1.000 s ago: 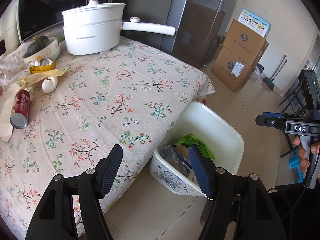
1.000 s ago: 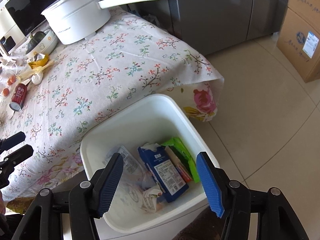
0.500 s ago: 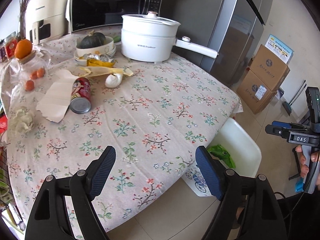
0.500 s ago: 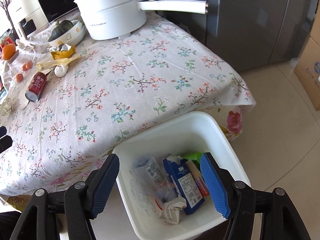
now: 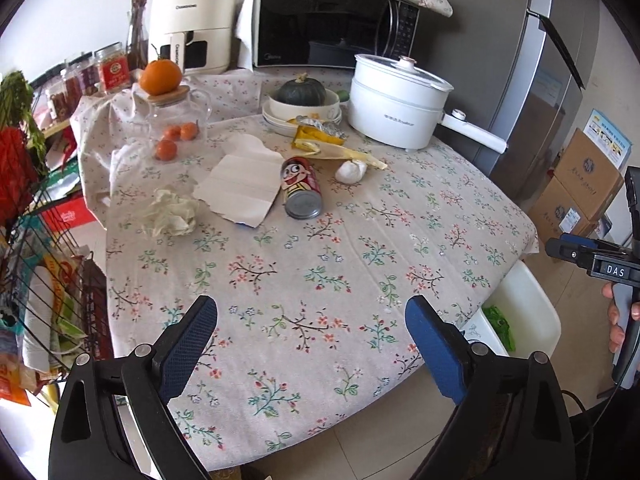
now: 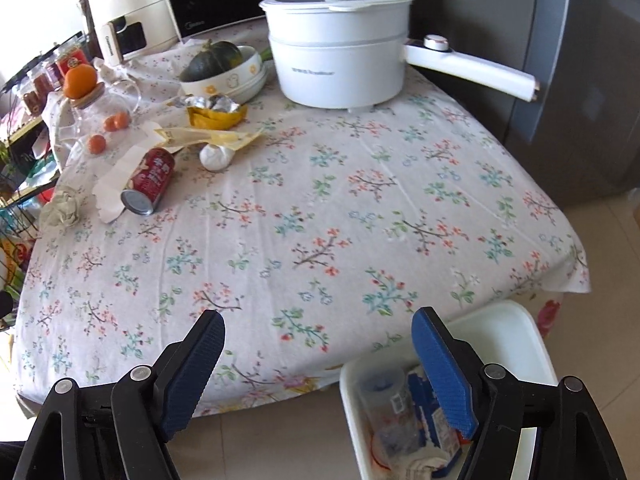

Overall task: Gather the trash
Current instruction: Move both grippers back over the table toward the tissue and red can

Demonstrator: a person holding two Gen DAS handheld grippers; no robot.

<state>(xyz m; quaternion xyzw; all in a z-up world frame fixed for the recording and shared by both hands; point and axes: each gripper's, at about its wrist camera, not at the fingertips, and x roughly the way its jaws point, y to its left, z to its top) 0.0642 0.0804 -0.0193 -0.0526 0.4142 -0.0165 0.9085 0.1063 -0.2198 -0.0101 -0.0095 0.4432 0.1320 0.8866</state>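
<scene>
Both hand-held grippers, left (image 5: 311,345) & right (image 6: 318,351), gape empty; red can (image 5: 301,193) beside paper (image 5: 241,189) could roll off tabletop (image 5: 360,248) if nudged.

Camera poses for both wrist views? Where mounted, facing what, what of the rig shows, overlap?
Left wrist: behind the left gripper, jaws open, facing the table's near edge; right gripper and hand at right.
Right wrist: behind the right gripper, jaws open, over the table corner and bin.
Shared: red can, white pot, bin.
</scene>
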